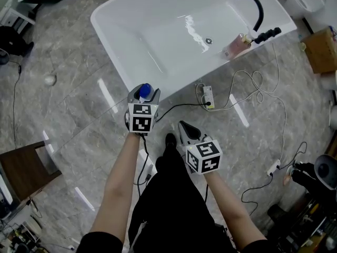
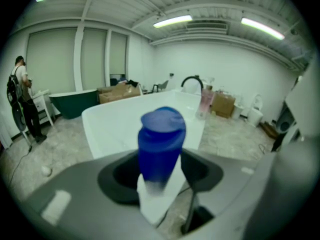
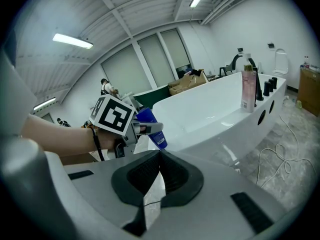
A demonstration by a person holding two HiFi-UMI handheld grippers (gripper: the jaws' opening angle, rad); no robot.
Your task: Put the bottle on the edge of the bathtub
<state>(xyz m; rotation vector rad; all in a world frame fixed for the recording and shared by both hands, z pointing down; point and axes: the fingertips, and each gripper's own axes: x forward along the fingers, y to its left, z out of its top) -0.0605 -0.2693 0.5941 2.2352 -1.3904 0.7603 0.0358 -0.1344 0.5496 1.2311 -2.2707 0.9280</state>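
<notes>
A blue bottle [image 1: 145,91] with a blue cap sits between the jaws of my left gripper [image 1: 143,95], off the floor just short of the near corner of the white bathtub [image 1: 113,46]. In the left gripper view the bottle [image 2: 161,144] fills the gap between the dark pads, and the tub [image 2: 107,126] lies beyond it. From the right gripper view the bottle [image 3: 150,126] hangs tilted in the left gripper [image 3: 145,128], left of the tub [image 3: 210,109]. My right gripper [image 1: 185,132] [image 3: 160,156] is lower, shut and empty.
A pink bottle [image 1: 235,46] and a black faucet [image 1: 255,9] stand at the tub's far end. A power strip [image 1: 209,96] and white cables [image 1: 263,88] lie on the marble floor. There is a wooden chair [image 1: 26,167] at left, a cardboard box [image 1: 321,49] at right, and a person [image 2: 22,106] far off.
</notes>
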